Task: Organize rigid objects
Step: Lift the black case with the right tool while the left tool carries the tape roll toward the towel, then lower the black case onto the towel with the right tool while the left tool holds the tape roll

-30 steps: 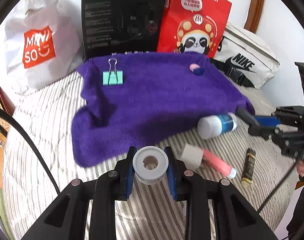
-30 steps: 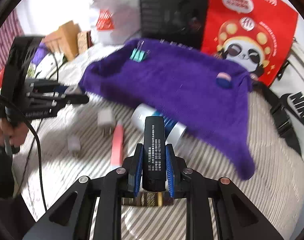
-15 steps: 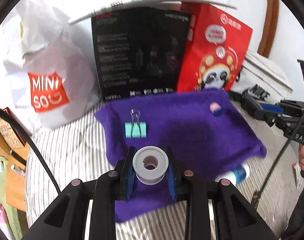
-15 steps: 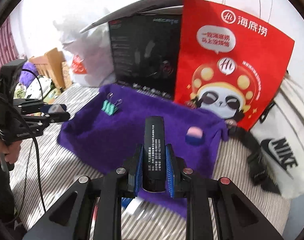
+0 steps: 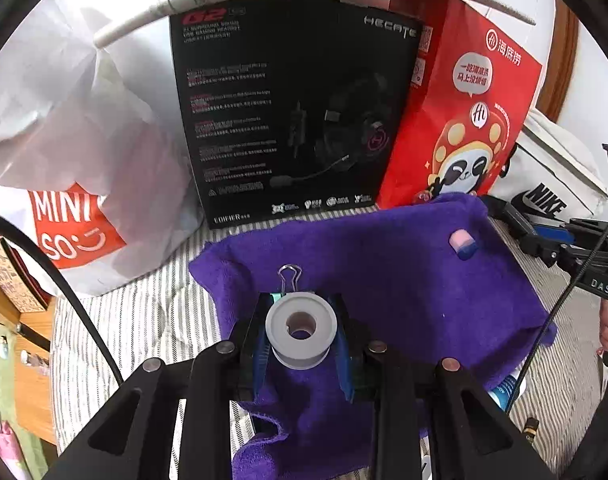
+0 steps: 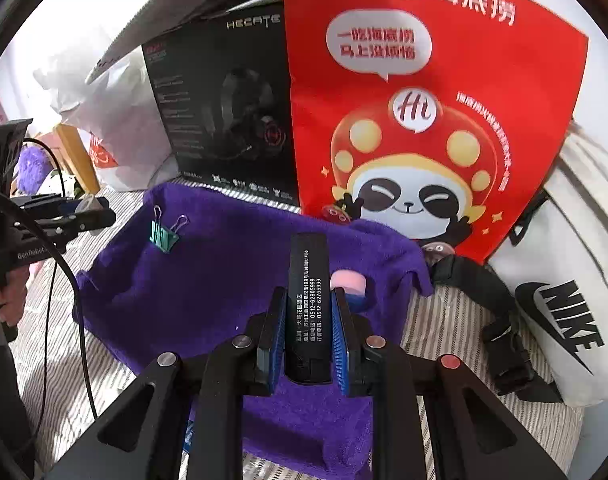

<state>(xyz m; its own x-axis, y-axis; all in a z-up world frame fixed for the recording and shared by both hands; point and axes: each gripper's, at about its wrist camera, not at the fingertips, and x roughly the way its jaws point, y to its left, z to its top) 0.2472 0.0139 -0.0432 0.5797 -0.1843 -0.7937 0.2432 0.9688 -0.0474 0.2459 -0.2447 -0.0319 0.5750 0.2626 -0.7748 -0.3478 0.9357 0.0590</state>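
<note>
My left gripper (image 5: 300, 336) is shut on a white tape roll (image 5: 300, 330), held above the near part of the purple towel (image 5: 403, 292). A green binder clip (image 5: 290, 276) lies just behind the roll, mostly hidden; in the right wrist view the green binder clip (image 6: 164, 234) sits at the towel's left. My right gripper (image 6: 307, 320) is shut on a flat black stick with white print (image 6: 307, 300), above the purple towel (image 6: 208, 280). A pink and blue eraser (image 6: 349, 284) lies right behind its right finger; the left wrist view has the eraser (image 5: 463, 244) near the towel's far right.
Behind the towel stand a black headset box (image 5: 292, 112), a red panda bag (image 5: 463, 120), a white Miniso bag (image 5: 64, 184) and a white Nike bag (image 6: 563, 312) with a black strap. A blue-white bottle (image 5: 503, 390) peeks out past the towel on the striped bedding (image 5: 144, 320).
Both grippers have moved forward over the towel with their loads still held. The boxes and bags loom larger, and the bottle, pink tube and charger have dropped out of the lower view.
</note>
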